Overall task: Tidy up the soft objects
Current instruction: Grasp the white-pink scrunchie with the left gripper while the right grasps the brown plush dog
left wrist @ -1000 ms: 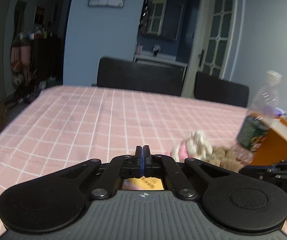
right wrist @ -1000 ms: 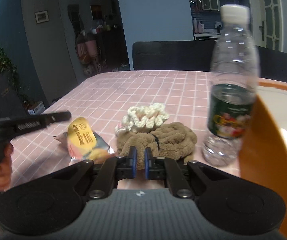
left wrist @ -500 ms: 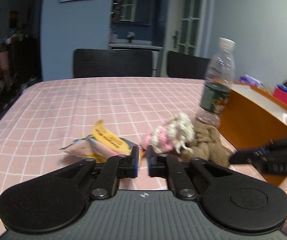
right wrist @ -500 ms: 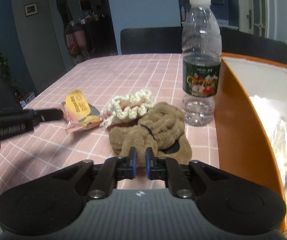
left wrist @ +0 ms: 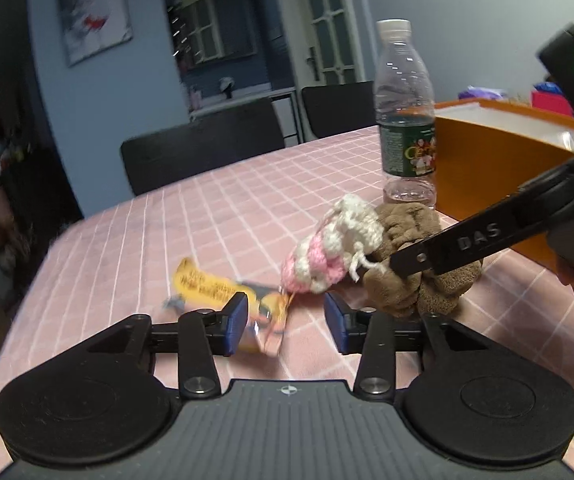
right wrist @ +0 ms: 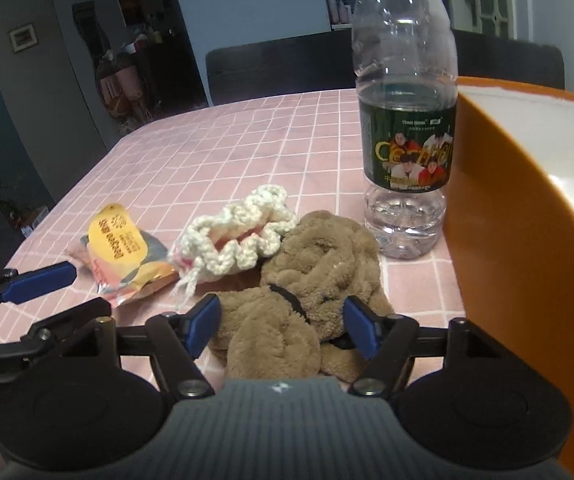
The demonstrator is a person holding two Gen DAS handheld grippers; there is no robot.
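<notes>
A brown plush scrunchie [right wrist: 311,280] lies on the pink checked tablecloth [right wrist: 247,144]. My right gripper [right wrist: 283,326] is open, its blue pads on either side of the scrunchie's near end. A white and pink crocheted piece [right wrist: 235,244] lies against the scrunchie on the left. A yellow snack packet [right wrist: 123,248] lies further left. My left gripper [left wrist: 285,322] is open, with the packet's [left wrist: 223,292] near end between its pads. In the left wrist view the crocheted piece [left wrist: 335,248] and the scrunchie [left wrist: 419,264] lie to the right, with the right gripper's finger over the scrunchie.
An orange box [right wrist: 523,240] with white contents stands at the right, also in the left wrist view [left wrist: 499,160]. A plastic water bottle [right wrist: 405,120] stands upright beside it, just behind the scrunchie. Black chairs [right wrist: 279,68] stand at the table's far edge.
Both grippers have opened from nearly shut. The right one moved down and forward onto the scrunchie. The left one moved closer to the snack packet.
</notes>
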